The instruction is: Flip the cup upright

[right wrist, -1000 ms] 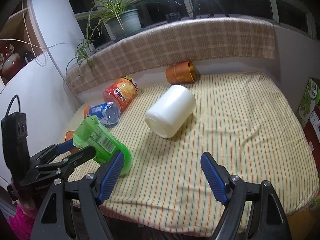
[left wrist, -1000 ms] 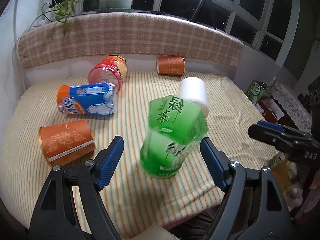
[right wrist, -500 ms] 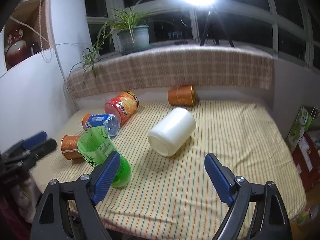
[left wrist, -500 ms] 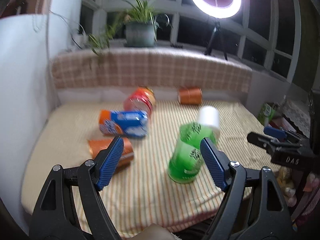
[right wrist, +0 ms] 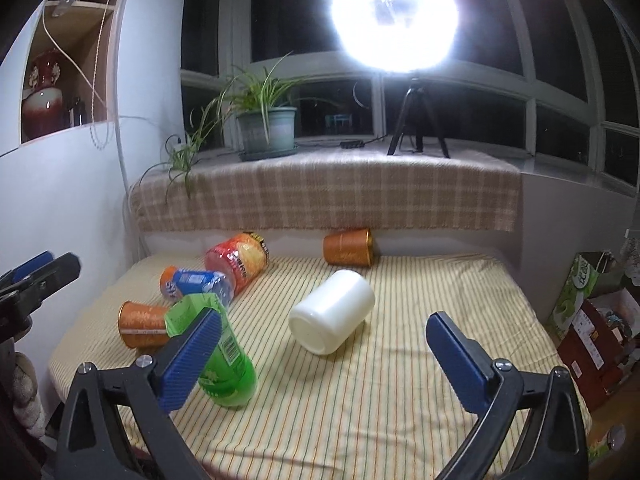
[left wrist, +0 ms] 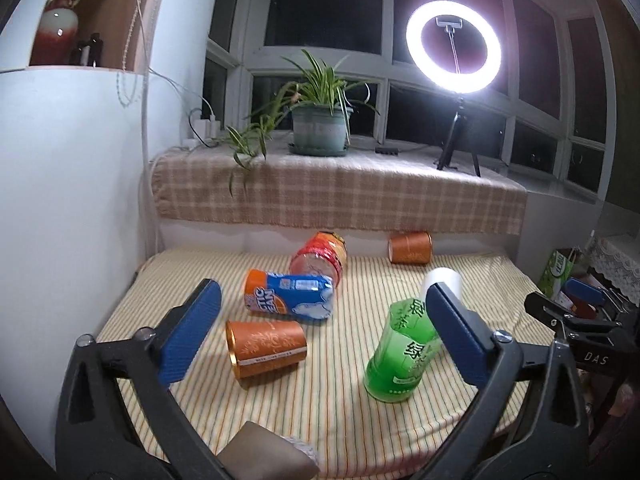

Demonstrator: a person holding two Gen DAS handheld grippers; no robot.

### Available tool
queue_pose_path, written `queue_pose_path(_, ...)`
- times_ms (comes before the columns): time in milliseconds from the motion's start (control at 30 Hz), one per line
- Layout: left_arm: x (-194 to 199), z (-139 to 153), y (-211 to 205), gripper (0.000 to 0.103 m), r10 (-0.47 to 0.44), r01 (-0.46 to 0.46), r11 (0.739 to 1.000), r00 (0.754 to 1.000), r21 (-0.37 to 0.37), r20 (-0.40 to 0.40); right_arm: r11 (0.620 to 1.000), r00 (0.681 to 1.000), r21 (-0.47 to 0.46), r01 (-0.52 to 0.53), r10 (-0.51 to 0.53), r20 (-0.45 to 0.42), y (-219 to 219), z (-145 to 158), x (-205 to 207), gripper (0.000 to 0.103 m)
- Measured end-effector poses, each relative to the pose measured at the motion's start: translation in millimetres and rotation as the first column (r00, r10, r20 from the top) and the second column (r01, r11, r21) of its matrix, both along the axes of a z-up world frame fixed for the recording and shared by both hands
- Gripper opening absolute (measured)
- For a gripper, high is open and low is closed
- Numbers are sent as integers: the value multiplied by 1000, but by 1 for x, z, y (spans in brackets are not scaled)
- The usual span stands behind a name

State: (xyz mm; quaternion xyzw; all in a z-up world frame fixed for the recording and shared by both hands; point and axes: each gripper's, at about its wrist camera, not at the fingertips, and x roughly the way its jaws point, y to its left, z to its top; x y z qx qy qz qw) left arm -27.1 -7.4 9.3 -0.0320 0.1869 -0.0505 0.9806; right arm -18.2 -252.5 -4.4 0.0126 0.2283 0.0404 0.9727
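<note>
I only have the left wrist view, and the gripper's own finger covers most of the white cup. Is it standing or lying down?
Observer: Lying on its side. The white cup points a flat end toward the right camera.
Operator: Is the right gripper holding anything?
Observer: No. The right gripper is open, with nothing between its fingers.
Operator: Does the white cup touch the green one?
Observer: No. The green cup sits apart from it, with striped cloth showing between them.

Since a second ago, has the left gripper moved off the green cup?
Yes. The left gripper has backed away and up: the green cup, earlier between its fingers, now stands free on the striped cloth.
</note>
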Motion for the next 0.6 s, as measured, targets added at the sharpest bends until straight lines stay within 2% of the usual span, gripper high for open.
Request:
queue_pose_path(267,-4,1,-6,103,16,-17,999,1000,45,24,999,999,10,31,-31,11,-7,1,-1,103)
queue_pose_path(600,-2,1,-4,103,24,-25,999,999,44,23,999,999,9,39,-39,10,-7,1,0,103)
